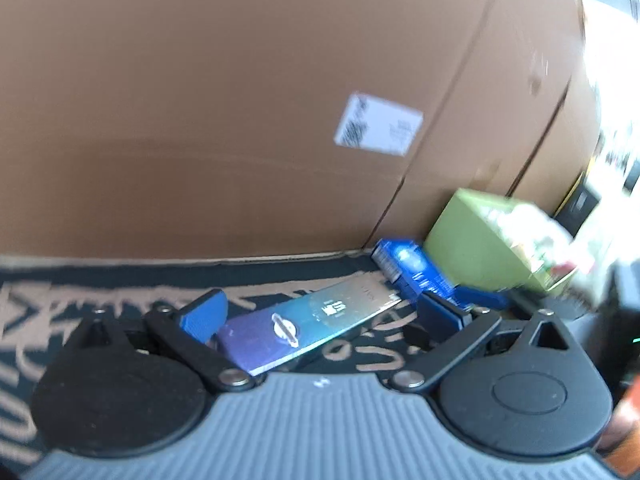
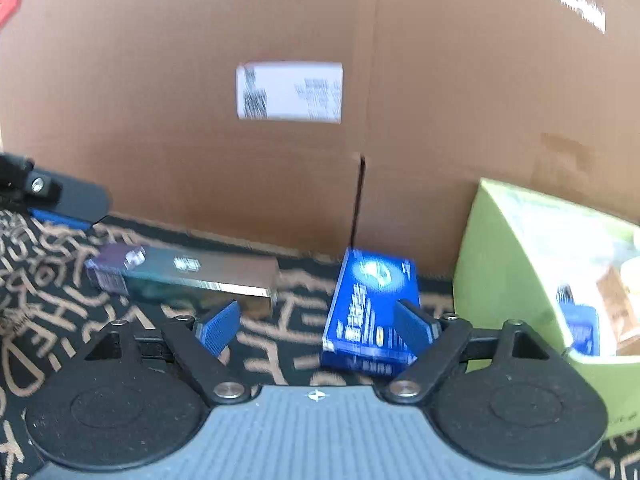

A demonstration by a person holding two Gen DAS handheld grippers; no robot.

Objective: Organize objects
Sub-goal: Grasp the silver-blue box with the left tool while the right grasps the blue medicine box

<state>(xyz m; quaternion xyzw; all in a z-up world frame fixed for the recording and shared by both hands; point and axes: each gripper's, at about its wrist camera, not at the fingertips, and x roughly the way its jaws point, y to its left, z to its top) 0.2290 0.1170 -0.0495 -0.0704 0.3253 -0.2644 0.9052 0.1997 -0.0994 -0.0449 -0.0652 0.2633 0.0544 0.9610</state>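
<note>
Three packages lie on the black tabletop cloth with tan scribble marks (image 2: 280,332), lined along the big brown cardboard box (image 2: 180,60), seemingly as a backstop. The long iridescent purple-to-gold flat box (image 1: 308,320) lies between the left gripper (image 1: 320,312)'s wide-spread fingers, unpinched, likely lined up for a grasp. The right gripper (image 2: 316,328), fingers also wide and empty, hovers beside the small blue carton (image 2: 372,304); the light-green cardboard box (image 2: 520,280) sits just right.
</note>
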